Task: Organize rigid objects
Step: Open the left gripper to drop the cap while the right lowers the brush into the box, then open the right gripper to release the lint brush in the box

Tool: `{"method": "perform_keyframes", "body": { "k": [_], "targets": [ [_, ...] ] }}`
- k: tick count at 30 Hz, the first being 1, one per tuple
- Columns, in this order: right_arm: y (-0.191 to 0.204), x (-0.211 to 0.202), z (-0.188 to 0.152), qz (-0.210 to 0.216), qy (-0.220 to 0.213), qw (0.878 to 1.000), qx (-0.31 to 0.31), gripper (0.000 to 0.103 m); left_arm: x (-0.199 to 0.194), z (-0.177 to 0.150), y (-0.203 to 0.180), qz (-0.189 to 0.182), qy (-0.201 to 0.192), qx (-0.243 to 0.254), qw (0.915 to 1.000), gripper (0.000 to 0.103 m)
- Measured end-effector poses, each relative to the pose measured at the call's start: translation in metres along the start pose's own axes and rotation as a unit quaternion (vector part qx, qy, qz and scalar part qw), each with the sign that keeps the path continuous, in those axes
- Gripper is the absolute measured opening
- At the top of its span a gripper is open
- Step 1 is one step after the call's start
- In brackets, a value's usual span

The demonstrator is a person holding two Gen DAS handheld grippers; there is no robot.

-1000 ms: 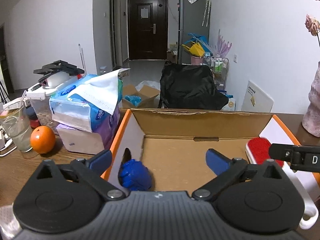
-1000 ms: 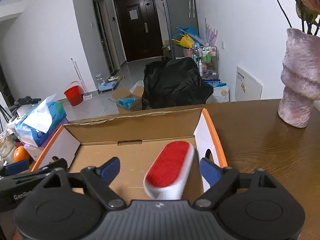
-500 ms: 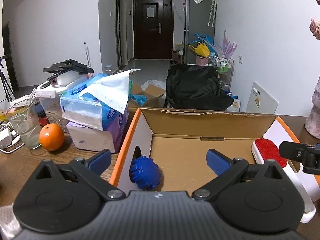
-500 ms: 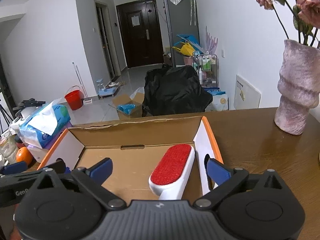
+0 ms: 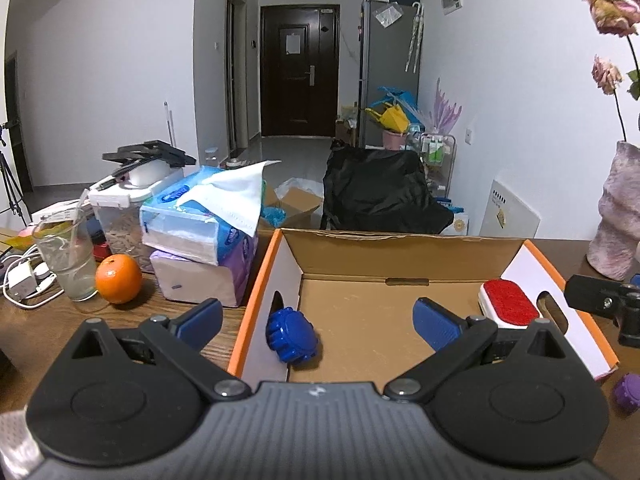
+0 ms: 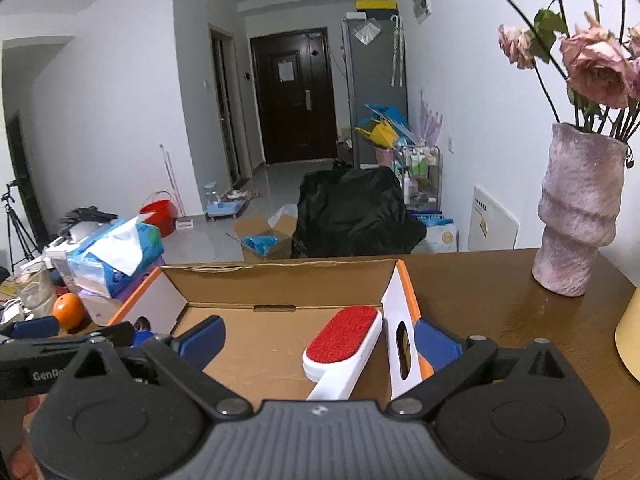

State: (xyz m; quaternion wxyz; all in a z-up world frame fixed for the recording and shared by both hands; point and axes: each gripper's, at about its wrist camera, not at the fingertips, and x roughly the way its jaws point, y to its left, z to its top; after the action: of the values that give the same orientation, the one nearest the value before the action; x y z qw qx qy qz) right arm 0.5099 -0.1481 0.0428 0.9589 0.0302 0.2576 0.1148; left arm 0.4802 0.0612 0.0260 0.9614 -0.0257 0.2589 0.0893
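The cardboard box [image 5: 404, 236] sits open on the wooden table [image 6: 500, 288], and two of the task's things already lie inside it; the blue knobbly ball [image 5: 292, 334] rests on the box floor at about nine o'clock, touching or just beside the left wall under its hand slot; the red-faced lint brush [image 6: 344, 340] lies at about three o'clock along the right wall, its white handle pointing back toward the camera. A small purple ball [image 5: 626, 398] lies outside the box on the table, near the front right corner at roughly four o'clock from the box centre.

The left tongs [image 5: 318, 320] stand wide with nothing between the blue pads, above the near edge of the box; the right tongs [image 6: 320, 340] are equally wide and hold nothing, their pads straddling the right wall of the box, the brush below between them but not gripped.

By my reading, the placing of ball and brush is done and the step in hand is the turn to the next loose item; the purple ball looks the likeliest, and taking it would call for swinging one set of tongs out past the right wall, lowering over it and closing gently, since a round thing may roll away.

Beyond the box, at ten o'clock, stand tissue packs [image 5: 200, 224], an orange [image 5: 119, 279] and a glass [image 5: 66, 256]; at two o'clock a pink vase [image 6: 578, 212] with dried roses.
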Motion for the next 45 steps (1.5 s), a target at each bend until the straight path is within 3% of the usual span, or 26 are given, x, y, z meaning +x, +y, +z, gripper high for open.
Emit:
{"method": "perform_keyframes", "body": {
  "k": [19, 45],
  "targets": [
    [-0.015, -0.061, -0.036, -0.009, -0.025, 0.999, -0.027, 0.101, -0.058, -0.035, 0.016, -0.012, -0.022, 0.01, 0.9996, 0.103],
    [-0.006, -0.136, -0.112, -0.012, -0.016, 0.999, -0.043, 0.101, -0.128, -0.086, 0.029, -0.049, -0.018, 0.051, 0.9974, 0.103]
  ]
}}
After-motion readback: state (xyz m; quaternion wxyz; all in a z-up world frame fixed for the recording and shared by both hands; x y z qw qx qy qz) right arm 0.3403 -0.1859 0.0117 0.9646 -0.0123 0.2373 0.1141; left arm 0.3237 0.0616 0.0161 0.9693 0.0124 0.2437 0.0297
